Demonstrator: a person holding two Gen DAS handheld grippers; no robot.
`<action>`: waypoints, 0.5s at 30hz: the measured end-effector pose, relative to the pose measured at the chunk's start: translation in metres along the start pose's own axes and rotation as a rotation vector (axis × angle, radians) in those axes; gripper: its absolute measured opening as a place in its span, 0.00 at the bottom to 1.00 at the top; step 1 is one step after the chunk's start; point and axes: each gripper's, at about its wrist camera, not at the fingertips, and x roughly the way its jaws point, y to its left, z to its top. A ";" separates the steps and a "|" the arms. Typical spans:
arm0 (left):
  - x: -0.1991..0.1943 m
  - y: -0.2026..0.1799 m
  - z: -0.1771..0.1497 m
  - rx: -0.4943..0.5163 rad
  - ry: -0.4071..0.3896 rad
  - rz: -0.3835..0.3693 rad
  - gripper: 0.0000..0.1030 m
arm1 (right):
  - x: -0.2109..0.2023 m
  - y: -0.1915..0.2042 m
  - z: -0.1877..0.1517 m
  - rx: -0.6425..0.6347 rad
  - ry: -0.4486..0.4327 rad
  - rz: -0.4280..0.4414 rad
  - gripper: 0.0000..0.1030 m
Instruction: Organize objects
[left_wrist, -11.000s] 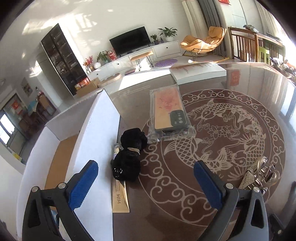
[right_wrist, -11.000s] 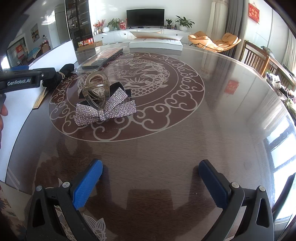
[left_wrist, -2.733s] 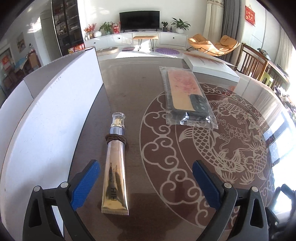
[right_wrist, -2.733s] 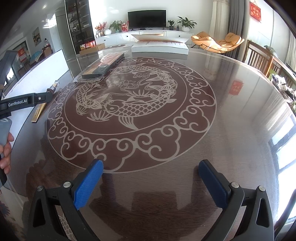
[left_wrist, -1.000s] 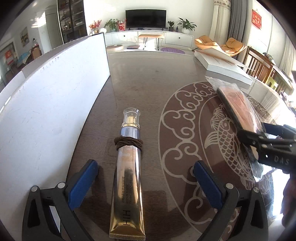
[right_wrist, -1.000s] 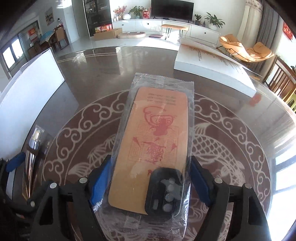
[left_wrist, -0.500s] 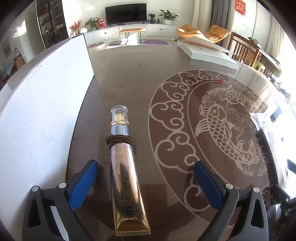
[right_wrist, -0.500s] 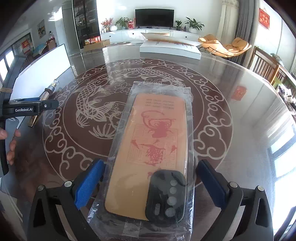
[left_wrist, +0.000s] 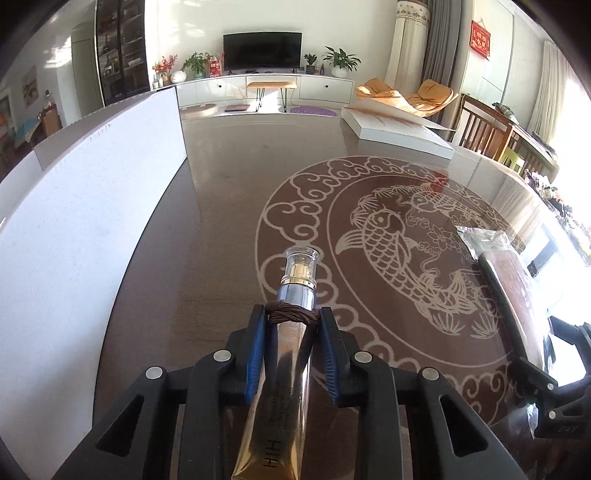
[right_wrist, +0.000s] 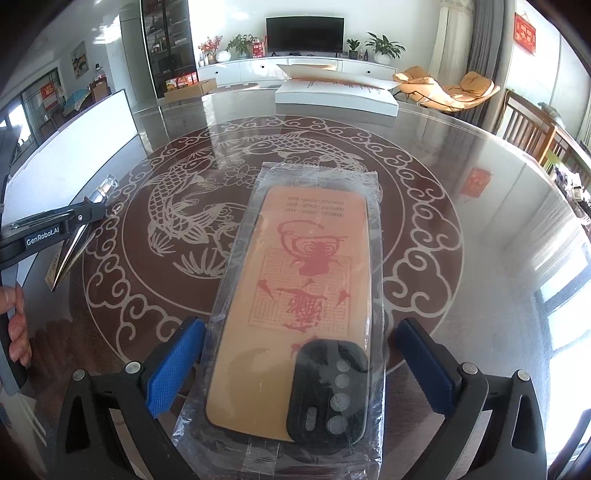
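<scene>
Tube (left_wrist: 291, 354): gold, smooth, probably slippery and soft-bodied; lies on tabletop (left_wrist: 229, 206) beside white box (left_wrist: 74, 236). Left claw (left_wrist: 290, 332) clamped at its banded neck, likely the firmest hold. Phone case (right_wrist: 295, 314): bagged, light; right claw (right_wrist: 295, 373) spread apart around it.

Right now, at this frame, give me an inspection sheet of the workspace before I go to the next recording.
Surface: glossy brown table with a fish medallion.
Job's things: gold tube, a brown hair tie round its neck; bagged phone case lying flat.
Clutter: flat white box at the far edge; white carton wall on the left.
Grippers: left gripper shut on the gold tube; right gripper open, astride the bagged phone case.
Cables: nothing seen.
Surroundings: living room, TV, plants, wooden chairs.
</scene>
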 end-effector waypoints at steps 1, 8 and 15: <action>-0.006 -0.009 -0.009 0.008 0.001 -0.004 0.26 | 0.000 0.000 0.000 0.000 0.000 0.000 1.00; -0.016 -0.045 -0.026 0.044 0.008 0.060 0.49 | 0.001 0.000 0.000 0.000 -0.001 -0.004 1.00; -0.008 -0.042 -0.025 0.024 0.076 0.053 1.00 | 0.001 0.000 -0.001 0.004 -0.003 -0.010 1.00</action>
